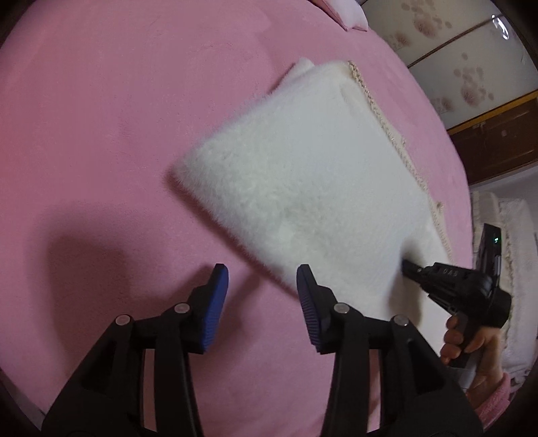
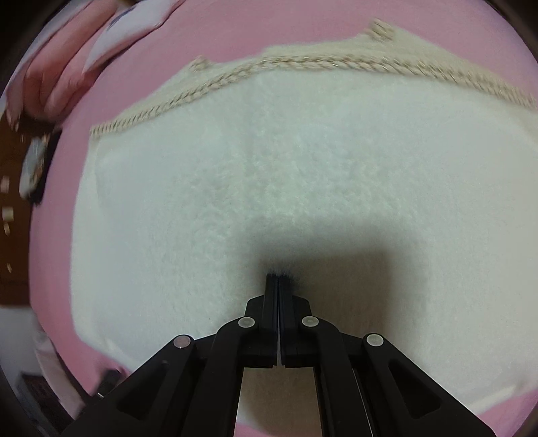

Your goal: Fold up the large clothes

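We see a fluffy white fleece garment (image 1: 302, 188), folded into a rough rectangle, lying flat on a pink plush bed cover (image 1: 117, 117). In the left wrist view it fills the middle and stretches toward four o'clock. A beige braided cord trim (image 1: 380, 117) runs along its edge on the two o'clock side.

Our left gripper (image 1: 262, 302) sits at six o'clock in its own view. Its jaws stand partly apart, with blue ribbed pads (image 1: 215, 302) facing each other, and nothing lies between them. One finger sits over the pink cover and the other overlaps the near edge of the garment in the picture; we cannot tell whether it touches the fleece.

Our right gripper (image 1: 408, 265) comes in from four o'clock in the left wrist view, held by a hand (image 1: 470, 346) in a pink fuzzy sleeve (image 1: 494, 403). In the right wrist view the right gripper (image 2: 279, 276) shows its black fingers pressed fully together, their tips sunk into the white pile. We cannot tell whether any fleece is pinched between them.

In the right wrist view the garment fills most of the frame, and the cord trim (image 2: 269, 67) arcs across twelve o'clock. A pink and white pillow (image 1: 343, 13) lies at one o'clock in the left wrist view.
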Demonstrator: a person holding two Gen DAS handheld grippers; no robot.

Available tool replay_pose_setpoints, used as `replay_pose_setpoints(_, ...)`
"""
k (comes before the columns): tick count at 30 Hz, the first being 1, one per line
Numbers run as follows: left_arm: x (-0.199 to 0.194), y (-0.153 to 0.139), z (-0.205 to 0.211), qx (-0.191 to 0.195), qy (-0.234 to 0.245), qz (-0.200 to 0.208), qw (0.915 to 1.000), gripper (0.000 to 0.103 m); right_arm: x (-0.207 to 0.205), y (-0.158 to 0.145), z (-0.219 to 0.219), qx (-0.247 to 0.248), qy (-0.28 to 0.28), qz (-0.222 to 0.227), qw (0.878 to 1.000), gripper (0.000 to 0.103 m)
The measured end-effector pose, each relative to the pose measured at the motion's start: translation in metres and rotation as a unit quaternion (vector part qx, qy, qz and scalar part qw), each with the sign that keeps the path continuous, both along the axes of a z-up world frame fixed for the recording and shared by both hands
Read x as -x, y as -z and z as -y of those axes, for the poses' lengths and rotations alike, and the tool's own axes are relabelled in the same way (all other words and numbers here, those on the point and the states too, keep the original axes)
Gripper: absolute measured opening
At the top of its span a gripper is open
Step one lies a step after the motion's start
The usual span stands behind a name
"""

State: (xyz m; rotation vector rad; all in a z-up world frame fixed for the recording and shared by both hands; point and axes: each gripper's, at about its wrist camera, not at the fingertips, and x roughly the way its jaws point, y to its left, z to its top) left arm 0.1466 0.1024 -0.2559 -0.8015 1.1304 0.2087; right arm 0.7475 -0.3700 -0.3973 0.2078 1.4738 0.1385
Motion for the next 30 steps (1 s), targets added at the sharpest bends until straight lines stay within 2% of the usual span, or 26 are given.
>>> replay_pose_setpoints(3, -0.009, 0.012, -0.006, 0.019, -0.012, 0.015, 0.9996, 0.052, 0.009, 0.001, -0.008, 0.003, -0.014, -0.004, 1.0, 0.0)
replay_pose_setpoints(8, -0.026, 0.024, -0.017, 0.045, -0.042, 0.03, 0.9977, 0.052, 0.007, 0.006, 0.009, -0.036, -0.005, -0.016, 0.999, 0.0)
replay_pose_setpoints(11, -0.038, 0.03, -0.019, 0.048, -0.044, 0.048, 0.9967, 0.052, 0.009, 0.006, 0.014, -0.051, -0.011, -0.025, 0.998, 0.0)
replay_pose_setpoints(15, -0.054, 0.034, -0.018, 0.054, -0.051, 0.056, 0.9957, 0.053, 0.005, 0.008, 0.024, -0.073, -0.008, -0.037, 0.997, 0.0)
replay_pose_setpoints(21, -0.071, 0.04, -0.015, 0.051, -0.07, 0.058, 0.9946, 0.053, 0.003, 0.012, 0.022, -0.08, -0.002, -0.045, 0.996, 0.0)
replay_pose_setpoints(23, -0.071, 0.04, -0.014, 0.047, -0.086, 0.059, 0.9934, 0.048, 0.004, 0.013, 0.019, -0.08, 0.002, -0.044, 0.996, 0.0)
replay_pose_setpoints(25, -0.067, 0.037, -0.011, 0.039, -0.111, 0.063, 0.9911, 0.031, 0.007, 0.012, 0.018, -0.076, 0.003, -0.04, 0.996, 0.0)
replay_pose_setpoints(27, -0.064, 0.032, -0.012, 0.033, -0.134, 0.065, 0.9883, 0.021, 0.01, 0.011, 0.017, -0.076, 0.006, -0.037, 0.996, 0.0)
replay_pose_setpoints(30, -0.062, 0.017, -0.005, 0.015, -0.15, 0.08, 0.9853, 0.016, 0.017, 0.012, 0.015, -0.088, 0.015, -0.028, 0.996, 0.0)
